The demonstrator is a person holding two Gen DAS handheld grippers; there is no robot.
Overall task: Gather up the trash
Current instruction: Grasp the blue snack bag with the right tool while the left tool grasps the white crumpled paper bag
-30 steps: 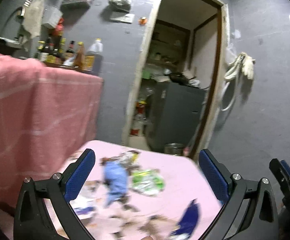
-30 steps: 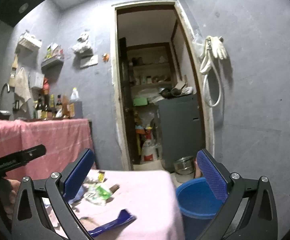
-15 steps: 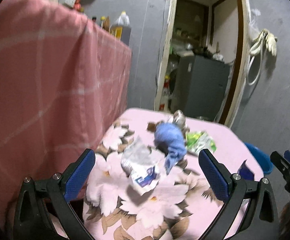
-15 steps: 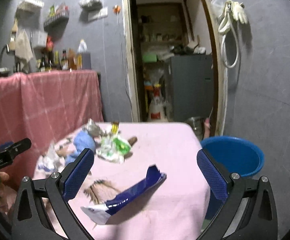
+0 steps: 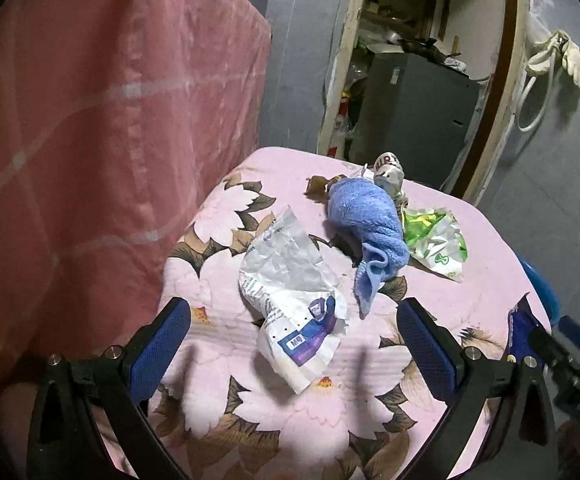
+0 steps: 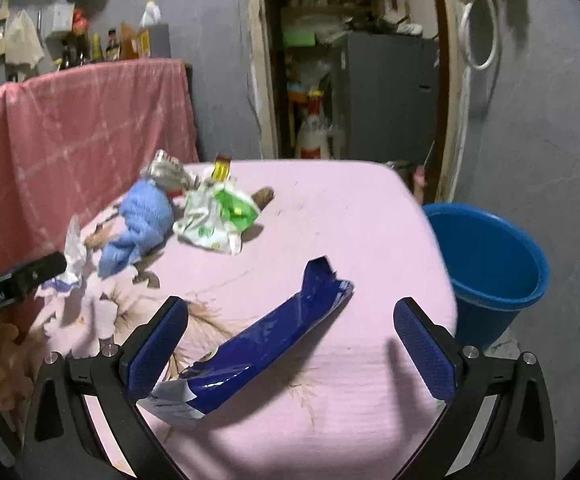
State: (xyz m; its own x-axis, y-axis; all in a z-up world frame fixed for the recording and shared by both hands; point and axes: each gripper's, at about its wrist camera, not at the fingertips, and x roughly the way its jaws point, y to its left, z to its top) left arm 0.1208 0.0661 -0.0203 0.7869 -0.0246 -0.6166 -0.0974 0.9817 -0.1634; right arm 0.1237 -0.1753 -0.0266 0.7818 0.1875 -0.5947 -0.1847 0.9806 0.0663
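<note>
Both claws were spread wide and empty: left gripper (image 5: 292, 344) hung over the crumpled white-and-purple paper wrapper (image 5: 294, 300), right gripper (image 6: 290, 344) framed the long blue foil wrapper (image 6: 258, 340), likely lining up grabs. Round blue plastic bucket (image 6: 490, 264) stood beside the pink floral-clothed table (image 6: 350, 220) for dumping.

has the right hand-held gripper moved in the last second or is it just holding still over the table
Yes. The right hand-held gripper has tipped down and closed in: the doorway sits higher in view, and the blue wrapper lies between its open fingers.
</note>
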